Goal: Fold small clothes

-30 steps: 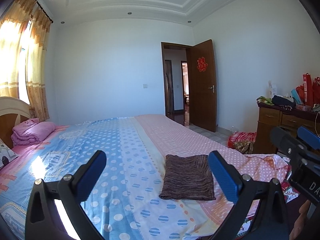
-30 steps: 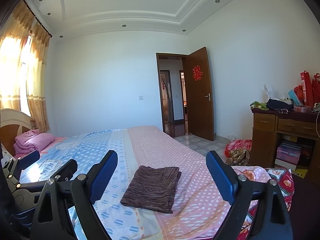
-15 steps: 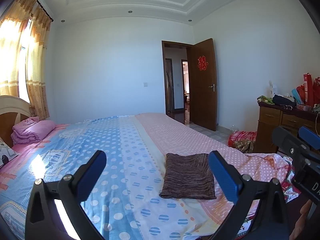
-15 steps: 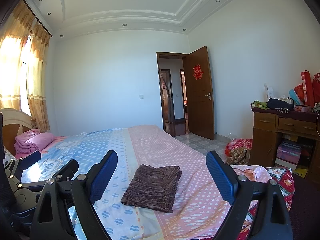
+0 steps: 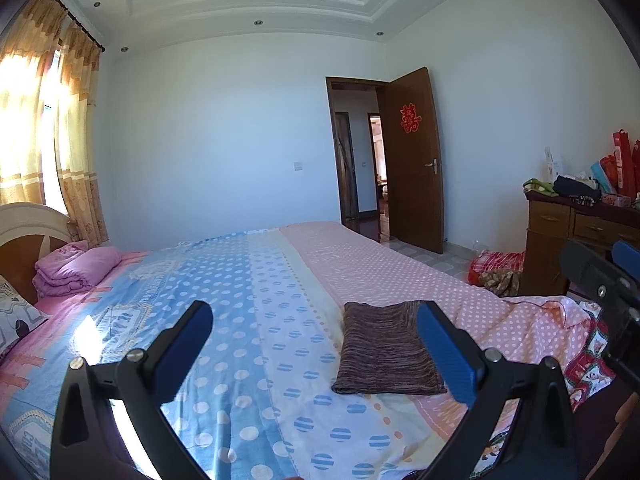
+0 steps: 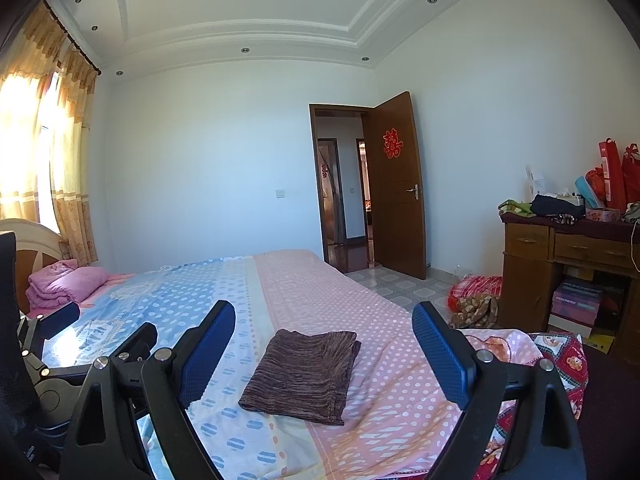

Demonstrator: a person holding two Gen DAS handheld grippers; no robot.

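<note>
A brown striped knit garment (image 5: pixel 386 350) lies folded into a flat rectangle on the bed; it also shows in the right wrist view (image 6: pixel 302 374). My left gripper (image 5: pixel 314 354) is open and empty, held above the near bed edge, short of the garment. My right gripper (image 6: pixel 324 354) is open and empty, also back from the garment. The right gripper shows at the right edge of the left wrist view (image 5: pixel 608 280), and the left gripper shows at the left of the right wrist view (image 6: pixel 88 340).
The bed (image 5: pixel 240 300) has a blue and pink dotted sheet. A folded pink quilt (image 5: pixel 76 268) lies by the headboard. A wooden dresser (image 6: pixel 568 264) with clutter stands at right, red bags (image 6: pixel 476 292) on the floor, an open door (image 6: pixel 396 184) beyond.
Almost nothing has moved. Both grippers stay open and drift very slightly; the folded garment lies in the same place.
</note>
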